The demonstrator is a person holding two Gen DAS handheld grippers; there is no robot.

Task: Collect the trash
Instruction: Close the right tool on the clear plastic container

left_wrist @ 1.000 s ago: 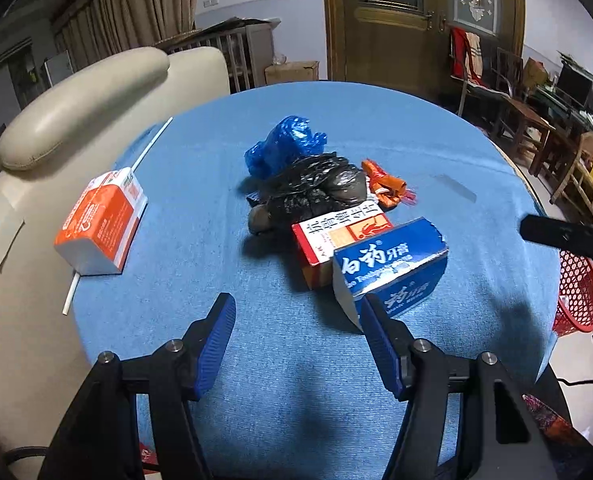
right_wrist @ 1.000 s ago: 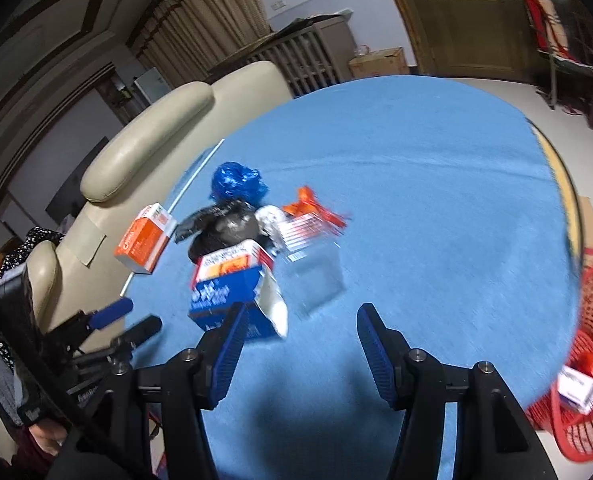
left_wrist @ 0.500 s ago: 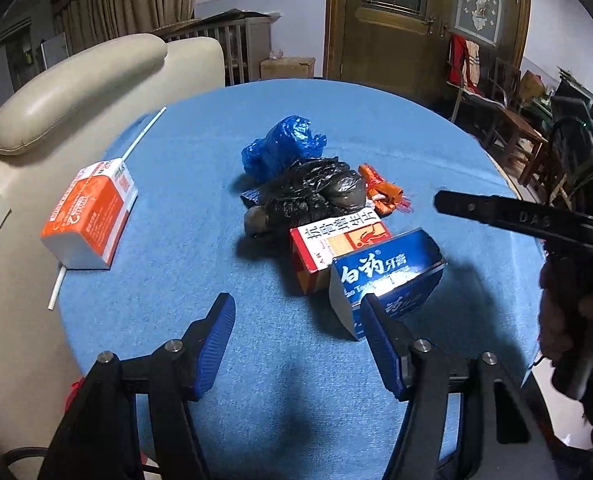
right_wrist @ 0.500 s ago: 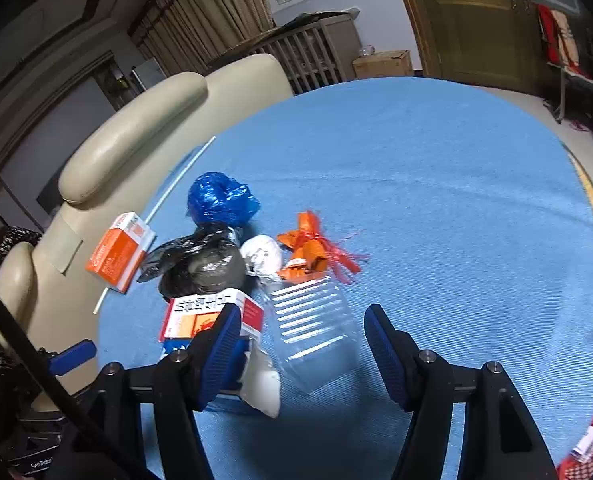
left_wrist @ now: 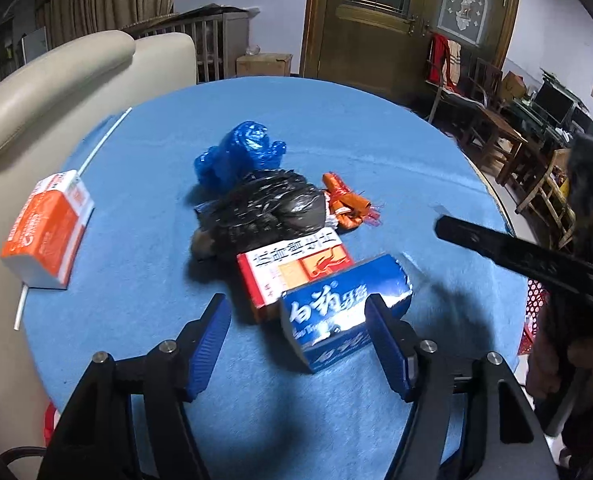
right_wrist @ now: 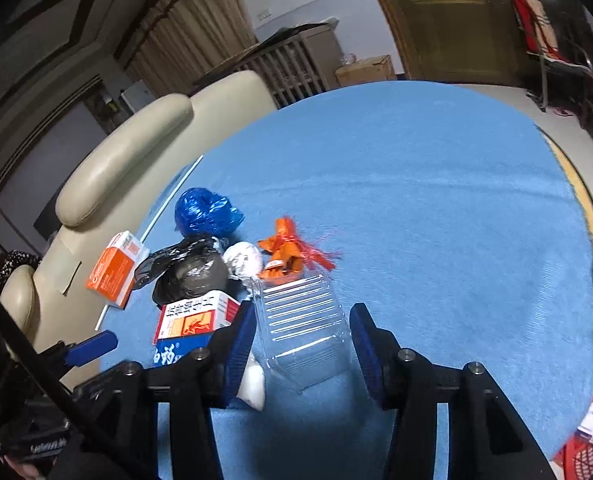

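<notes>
Blue cloth covers the round table [left_wrist: 376,128], where a heap of trash lies near the middle. Only the right wrist view shows the clear ribbed plastic tray [right_wrist: 302,328] and a crumpled white paper ball [right_wrist: 242,260]; the tray lies between the spread blue fingers of the right gripper [right_wrist: 300,344], touching neither. The left wrist view shows the blue toothpaste box [left_wrist: 344,312] partly between the parted fingers of the left gripper [left_wrist: 296,340], just beside the right-hand finger. Behind it lie a red-and-white carton [left_wrist: 292,268], black plastic bag [left_wrist: 264,208], blue plastic bag [left_wrist: 236,152] and orange wrapper [left_wrist: 344,200]. An orange-and-white box [left_wrist: 46,228] sits apart by the cream armchair [left_wrist: 48,76].
</notes>
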